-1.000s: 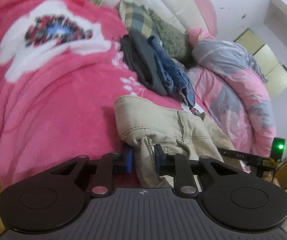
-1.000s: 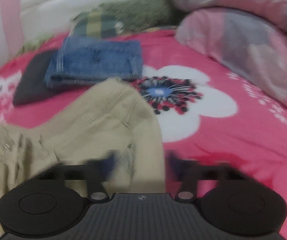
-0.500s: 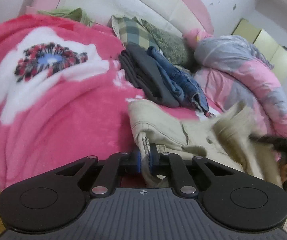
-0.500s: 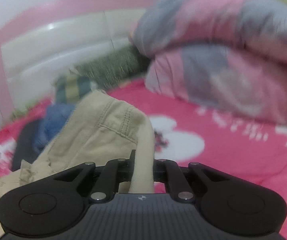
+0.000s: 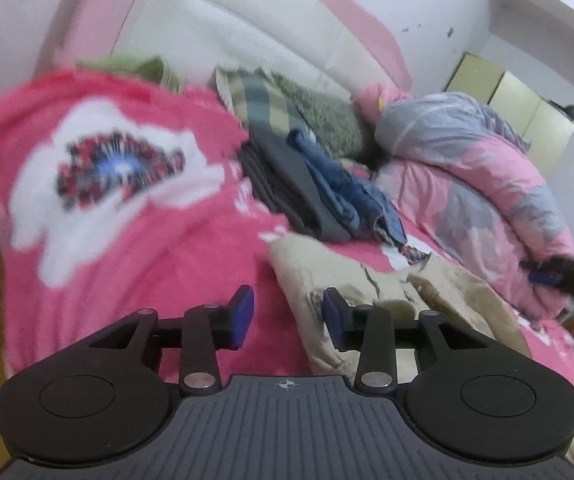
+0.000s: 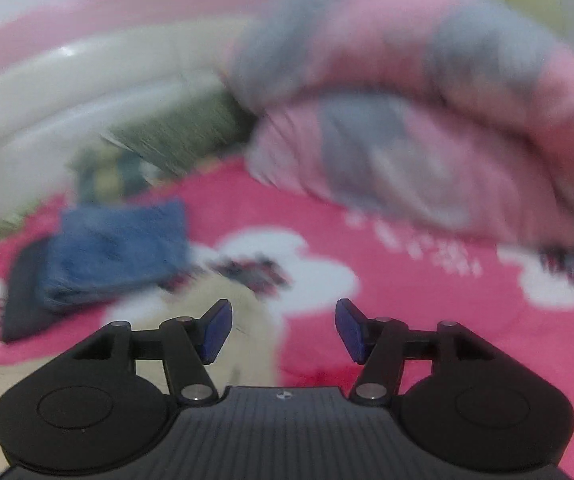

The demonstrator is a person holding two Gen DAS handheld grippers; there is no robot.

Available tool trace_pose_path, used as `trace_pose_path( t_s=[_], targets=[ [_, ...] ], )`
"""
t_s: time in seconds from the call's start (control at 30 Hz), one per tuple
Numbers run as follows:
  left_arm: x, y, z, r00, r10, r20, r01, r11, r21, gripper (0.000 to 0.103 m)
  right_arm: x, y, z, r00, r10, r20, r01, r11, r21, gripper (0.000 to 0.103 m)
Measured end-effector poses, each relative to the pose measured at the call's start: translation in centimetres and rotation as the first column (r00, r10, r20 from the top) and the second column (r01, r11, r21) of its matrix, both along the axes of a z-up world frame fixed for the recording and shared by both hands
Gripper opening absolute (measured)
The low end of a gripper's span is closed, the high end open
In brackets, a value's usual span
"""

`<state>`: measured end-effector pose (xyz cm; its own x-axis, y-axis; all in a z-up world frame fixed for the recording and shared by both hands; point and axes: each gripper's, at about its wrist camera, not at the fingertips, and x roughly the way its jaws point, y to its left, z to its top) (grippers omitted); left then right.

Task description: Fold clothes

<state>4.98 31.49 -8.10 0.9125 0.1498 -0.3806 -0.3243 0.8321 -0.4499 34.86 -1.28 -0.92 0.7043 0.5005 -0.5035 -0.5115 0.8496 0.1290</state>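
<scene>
Both tongs, left (image 5: 285, 316) and right (image 6: 283, 330), were opening with nothing pinched as the khaki trousers (image 5: 375, 296) lay folded on the near bed (image 5: 159, 248); jeans (image 5: 351, 192) (already folded) sat stacked beyond

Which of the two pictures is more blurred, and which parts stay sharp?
Right wrist view: heavy motion blur over the quilt and jeans; only the right gripper is sharp. Left wrist view: milder blur, mostly on the pink blanket; the khaki trousers and left gripper stay readable.
</scene>
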Motion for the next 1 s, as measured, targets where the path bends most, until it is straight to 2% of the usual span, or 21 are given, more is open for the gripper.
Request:
trace_pose_path(
  t_s=[0.07, 0.17, 0.3, 0.43, 0.53, 0.6, 0.67, 0.73, 0.77, 0.8, 0.9, 1.0],
  targets=[
    [0.1, -0.8, 0.7, 1.0, -0.007, 0.01, 0.006, 0.998, 0.054, 0.038, -2.3, 2.1, 1.2, 0.989, 0.148, -0.002, -0.147, 0.988, 0.044, 0.059],
    [1.4, -2.2, 1.4, 0.999, -0.033, -0.003, 0.033, 0.991, 0.127, 0.038, -5.3, 7.0, 1.1, 0.924, 0.379, -0.053, -0.377, 0.925, 0.042, 0.056],
    [3.6, -4.2, 1.2, 0.997, -0.05, -0.066, 0.065, 0.969, 0.237, 0.038, -7.0, 13.4, -2.4, 0.858, 0.484, -0.17, -0.5, 0.863, -0.068, 0.055],
    [4.8, -4.6, -0.6, 0.986, -0.041, -0.163, 0.084, 0.96, 0.268, 0.038, -6.0, 16.2, -4.8, 0.861, 0.462, -0.215, -0.496, 0.856, -0.146, 0.054],
    [4.3, -4.6, -1.1, 0.988, -0.046, -0.145, 0.085, 0.957, 0.278, 0.038, -5.3, 17.2, -5.5, 0.854, 0.457, -0.248, -0.502, 0.849, -0.165, 0.055],
    [4.0, -4.7, -0.9, 0.991, -0.04, -0.124, 0.074, 0.957, 0.281, 0.038, -5.2, 17.8, -6.3, 0.852, 0.443, -0.279, -0.5, 0.847, -0.183, 0.061],
    [3.7, -4.6, -0.7, 0.994, -0.038, -0.1, 0.064, 0.96, 0.273, 0.038, -5.2, 18.1, -6.8, 0.86, 0.428, -0.277, -0.485, 0.854, -0.187, 0.062],
    [3.8, -4.5, -0.8, 0.993, -0.041, -0.114, 0.072, 0.958, 0.277, 0.038, -5.4, 17.7, -6.6, 0.869, 0.411, -0.276, -0.466, 0.868, -0.173, 0.054],
    [4.0, -4.6, -0.9, 0.991, -0.043, -0.123, 0.078, 0.954, 0.289, 0.038, -5.4, 17.5, -6.5, 0.874, 0.402, -0.272, -0.454, 0.875, -0.165, 0.041],
    [4.0, -5.0, -1.1, 0.991, -0.042, -0.13, 0.082, 0.945, 0.318, 0.038, -5.5, 17.4, -6.4, 0.879, 0.396, -0.267, -0.445, 0.881, -0.16, 0.034],
    [4.3, -6.1, -1.3, 0.989, -0.026, -0.145, 0.083, 0.913, 0.4, 0.038, -6.5, 17.5, -6.3, 0.886, 0.404, -0.225, -0.446, 0.877, -0.179, 0.02],
    [4.2, -6.3, -1.4, 0.99, -0.018, -0.141, 0.075, 0.907, 0.413, 0.038, -7.7, 17.8, -6.1, 0.897, 0.407, -0.17, -0.436, 0.875, -0.208, 0.012]
  ],
)
